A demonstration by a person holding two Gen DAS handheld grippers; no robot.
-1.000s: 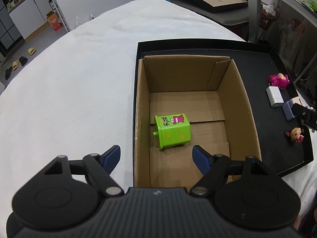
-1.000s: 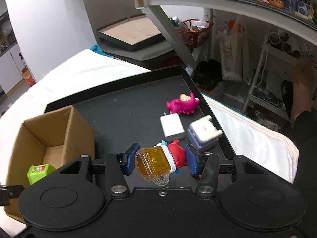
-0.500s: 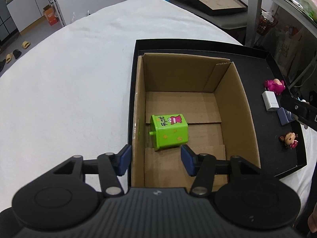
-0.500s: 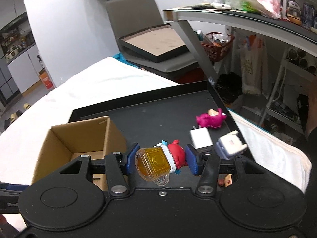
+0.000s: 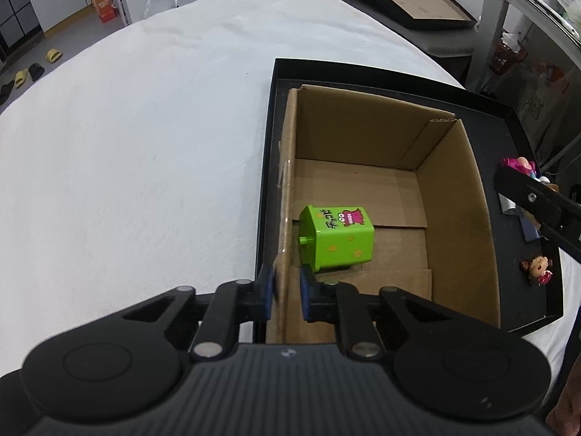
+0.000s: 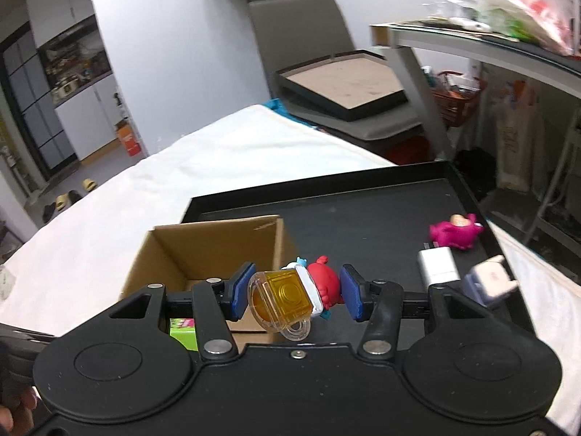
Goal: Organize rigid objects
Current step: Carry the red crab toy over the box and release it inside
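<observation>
A white cloth covers the surface (image 5: pixel 145 152). At far left stand white cabinets (image 6: pixel 98 120), an orange box (image 6: pixel 129 140) and slippers (image 6: pixel 74 192) on the grey floor. Far right, a grey chair (image 6: pixel 326 72) carries a shallow black tray (image 6: pixel 345 87) beside a metal shelf (image 6: pixel 472 47).

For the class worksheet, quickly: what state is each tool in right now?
Left tool: just closed, clamped on the cardboard box wall.
Right tool: shut on the red and yellow toy.
</observation>
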